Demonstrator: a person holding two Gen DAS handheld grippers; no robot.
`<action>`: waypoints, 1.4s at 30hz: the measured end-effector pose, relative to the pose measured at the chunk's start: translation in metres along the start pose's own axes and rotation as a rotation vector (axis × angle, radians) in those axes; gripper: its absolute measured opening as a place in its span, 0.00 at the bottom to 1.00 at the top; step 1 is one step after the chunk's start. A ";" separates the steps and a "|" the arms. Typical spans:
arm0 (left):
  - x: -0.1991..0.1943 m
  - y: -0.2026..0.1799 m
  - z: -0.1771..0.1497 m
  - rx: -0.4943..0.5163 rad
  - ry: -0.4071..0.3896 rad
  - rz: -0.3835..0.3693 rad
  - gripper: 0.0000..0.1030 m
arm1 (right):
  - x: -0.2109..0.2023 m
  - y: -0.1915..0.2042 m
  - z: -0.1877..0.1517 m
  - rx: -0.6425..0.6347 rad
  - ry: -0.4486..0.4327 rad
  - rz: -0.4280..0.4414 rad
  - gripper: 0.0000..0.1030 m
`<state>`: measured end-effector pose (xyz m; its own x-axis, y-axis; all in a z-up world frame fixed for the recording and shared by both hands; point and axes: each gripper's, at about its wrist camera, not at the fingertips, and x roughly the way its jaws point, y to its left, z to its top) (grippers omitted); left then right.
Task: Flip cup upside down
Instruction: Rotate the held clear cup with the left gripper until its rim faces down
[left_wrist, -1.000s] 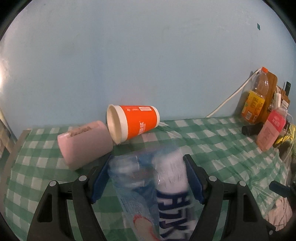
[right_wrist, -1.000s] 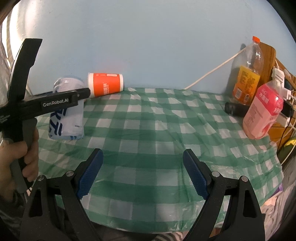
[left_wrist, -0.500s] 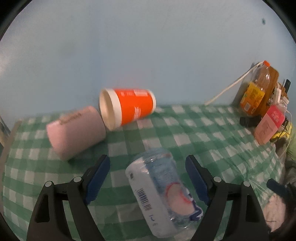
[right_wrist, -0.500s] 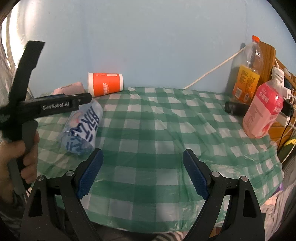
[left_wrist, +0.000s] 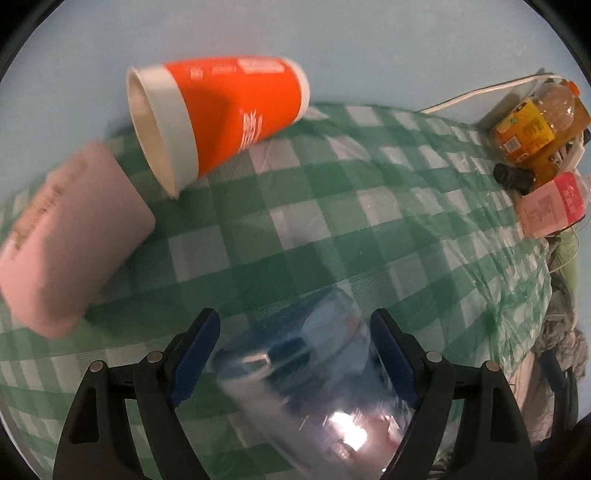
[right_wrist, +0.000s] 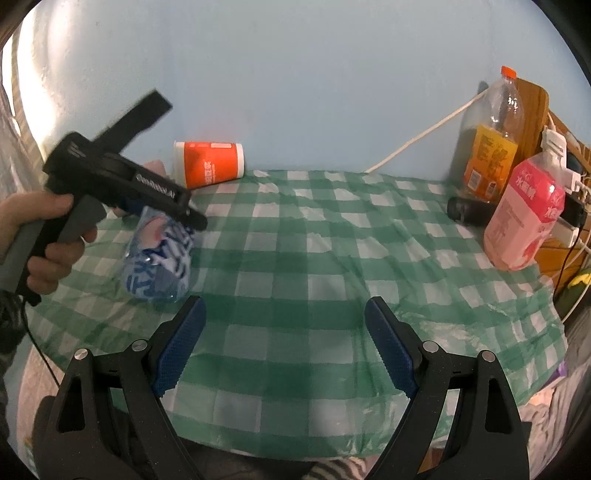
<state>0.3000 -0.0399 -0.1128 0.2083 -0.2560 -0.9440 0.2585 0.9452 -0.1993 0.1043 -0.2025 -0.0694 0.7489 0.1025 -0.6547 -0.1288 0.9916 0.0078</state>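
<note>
A clear plastic cup with blue and white print (right_wrist: 159, 260) lies on its side on the green checked tablecloth (right_wrist: 332, 266). In the left wrist view the cup (left_wrist: 314, 373) lies between the blue pads, blurred, and I cannot tell whether they touch it. My left gripper (left_wrist: 295, 354) is open and tilted down over it; it also shows in the right wrist view (right_wrist: 184, 218). My right gripper (right_wrist: 284, 343) is open and empty near the table's front edge.
An orange paper cup (left_wrist: 221, 110) and a pink block (left_wrist: 70, 236) lie at the back left by the blue wall. An orange drink bottle (right_wrist: 487, 147), a pink bottle (right_wrist: 521, 218) and a black object (right_wrist: 465, 212) stand at the right. A white cable (right_wrist: 417, 140) runs along the wall.
The left gripper let the clear cup go; it fell onto its side. The gripper then moved forward and down over the cup. The right gripper has not moved.
</note>
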 end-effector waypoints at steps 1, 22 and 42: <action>0.002 0.000 -0.001 0.000 0.008 -0.009 0.82 | -0.001 0.000 0.001 -0.002 -0.003 -0.006 0.84; -0.011 0.010 -0.006 -0.029 0.020 -0.045 0.78 | -0.001 0.007 0.003 -0.036 -0.021 -0.026 0.84; -0.102 -0.055 -0.055 0.210 -0.621 0.365 0.77 | 0.002 0.009 0.001 -0.028 -0.015 -0.018 0.84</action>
<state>0.2131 -0.0552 -0.0203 0.7932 -0.0596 -0.6061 0.2325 0.9494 0.2110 0.1054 -0.1937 -0.0703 0.7611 0.0858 -0.6430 -0.1332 0.9908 -0.0254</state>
